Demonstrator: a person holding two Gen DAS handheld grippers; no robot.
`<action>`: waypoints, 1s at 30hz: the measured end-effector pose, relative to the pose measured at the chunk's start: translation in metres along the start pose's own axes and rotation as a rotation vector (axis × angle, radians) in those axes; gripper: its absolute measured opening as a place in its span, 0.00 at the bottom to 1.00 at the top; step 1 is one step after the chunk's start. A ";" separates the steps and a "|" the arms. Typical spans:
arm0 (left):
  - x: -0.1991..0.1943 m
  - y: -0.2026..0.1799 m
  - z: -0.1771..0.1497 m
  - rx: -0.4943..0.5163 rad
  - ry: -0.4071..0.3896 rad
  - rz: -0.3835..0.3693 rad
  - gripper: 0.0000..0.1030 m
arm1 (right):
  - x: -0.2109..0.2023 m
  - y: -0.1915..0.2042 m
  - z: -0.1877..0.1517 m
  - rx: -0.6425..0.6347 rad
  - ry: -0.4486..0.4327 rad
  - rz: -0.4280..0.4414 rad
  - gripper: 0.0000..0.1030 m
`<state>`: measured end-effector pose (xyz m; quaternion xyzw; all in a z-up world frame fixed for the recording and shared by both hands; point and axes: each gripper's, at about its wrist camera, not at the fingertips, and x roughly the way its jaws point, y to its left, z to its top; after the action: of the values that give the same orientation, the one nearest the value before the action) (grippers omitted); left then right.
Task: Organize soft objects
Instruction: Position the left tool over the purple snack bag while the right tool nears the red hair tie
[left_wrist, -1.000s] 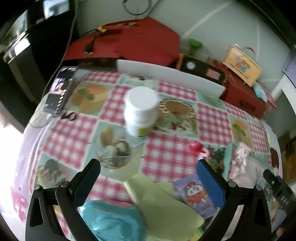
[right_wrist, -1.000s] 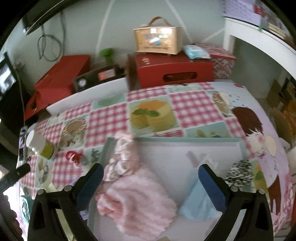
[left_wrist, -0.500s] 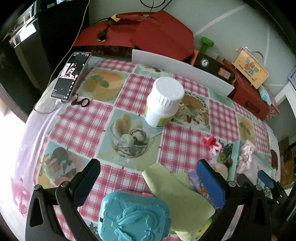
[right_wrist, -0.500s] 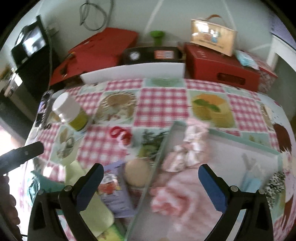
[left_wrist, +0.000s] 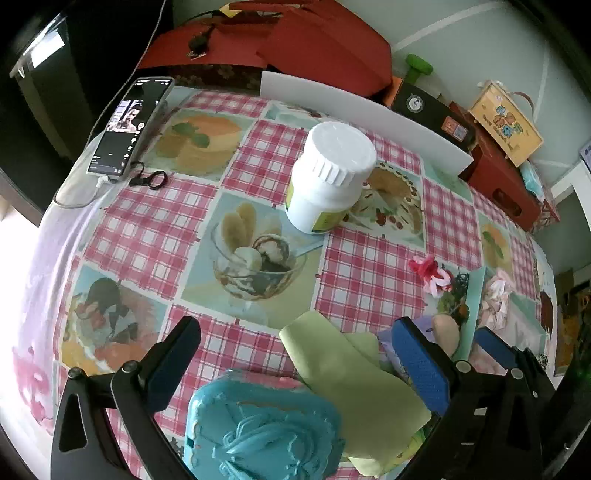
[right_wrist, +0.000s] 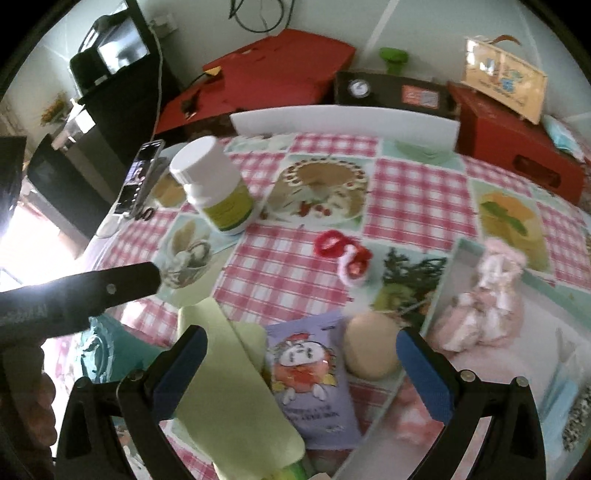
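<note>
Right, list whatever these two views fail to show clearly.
- Pink fluffy item in the tray: right wrist view, blurred and partly behind the right gripper.
- Green packet: right wrist view, cut by the bottom edge.
- Bottle label text: too small in both views.
- Tray's far side: left wrist view, cut by the lens edge.

The table (left_wrist: 155, 236) wears a pink checked cloth with dessert pictures. On it stand a white bottle (left_wrist: 330, 177) and lie a phone (left_wrist: 129, 125), a green cloth (left_wrist: 354, 384), a red scrunchie (right_wrist: 341, 251) and a tray (right_wrist: 448, 280).
</note>
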<state>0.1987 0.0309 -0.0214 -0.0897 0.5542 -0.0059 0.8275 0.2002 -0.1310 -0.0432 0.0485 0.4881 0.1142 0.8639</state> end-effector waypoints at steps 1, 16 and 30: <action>0.001 -0.002 0.001 0.004 -0.002 -0.001 1.00 | 0.002 -0.001 0.001 0.004 -0.003 -0.003 1.00; 0.009 -0.012 0.009 0.022 0.004 -0.040 1.00 | 0.023 -0.021 0.003 0.036 0.012 0.061 0.86; 0.010 -0.024 0.008 0.059 0.006 -0.047 1.00 | 0.019 -0.042 0.000 0.083 0.019 0.044 0.78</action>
<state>0.2116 0.0069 -0.0236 -0.0782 0.5540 -0.0417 0.8278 0.2161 -0.1669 -0.0675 0.0941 0.4995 0.1133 0.8537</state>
